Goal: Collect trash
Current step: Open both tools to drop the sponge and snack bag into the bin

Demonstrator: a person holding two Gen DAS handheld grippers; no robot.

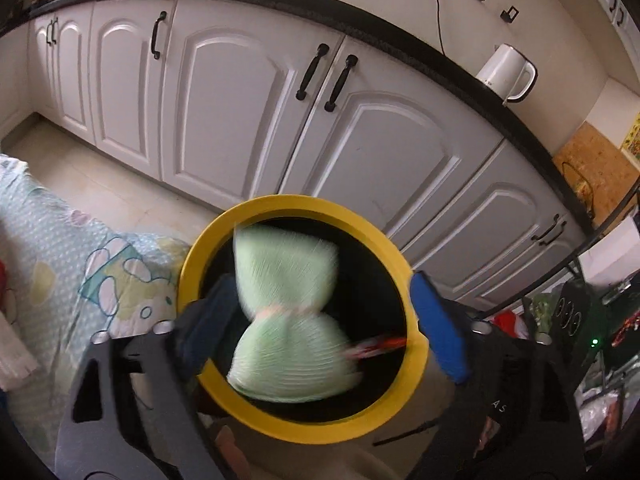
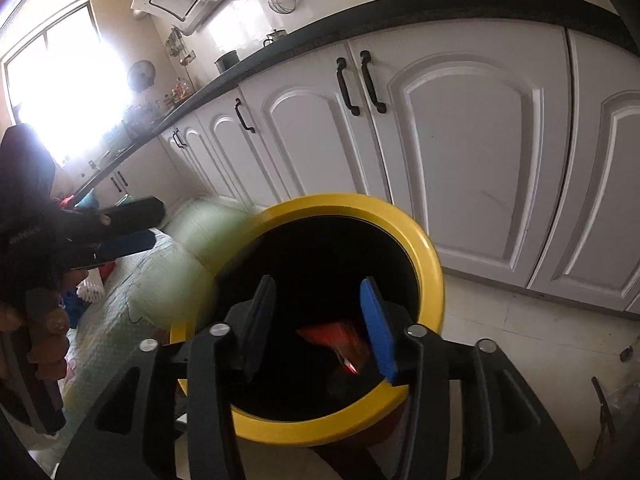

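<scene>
Item: pale green wrapper (image 1: 290,320), pinched at its waist like a bow and motion-blurred, passing over the mouth of the yellow-rimmed bin (image 1: 304,426); in the left wrist view it is sitting against the bin's dark interior, in the right wrist view it is showing as a green smear (image 2: 200,256) at the bin's left rim (image 2: 434,280), so whether it is already below the rim cannot be told. Left gripper (image 1: 320,320): its fingers are standing wide apart, one on each side of the wrapper, nothing visibly clamped, which reads as a release made directly over the opening so the piece drops inside and not onto the floor. Right gripper (image 2: 320,320): fingers also standing apart and gripping nothing, hovering over the near side of the same opening. Between them, lower in the bin, a red packet (image 2: 344,344) is lying or falling; contact with the blue finger cannot be told. Bin is standing on the pale tiled floor (image 2: 520,328) in front of the white cabinet doors (image 2: 472,152), beside a patterned quilt (image 1: 60,248).
</scene>
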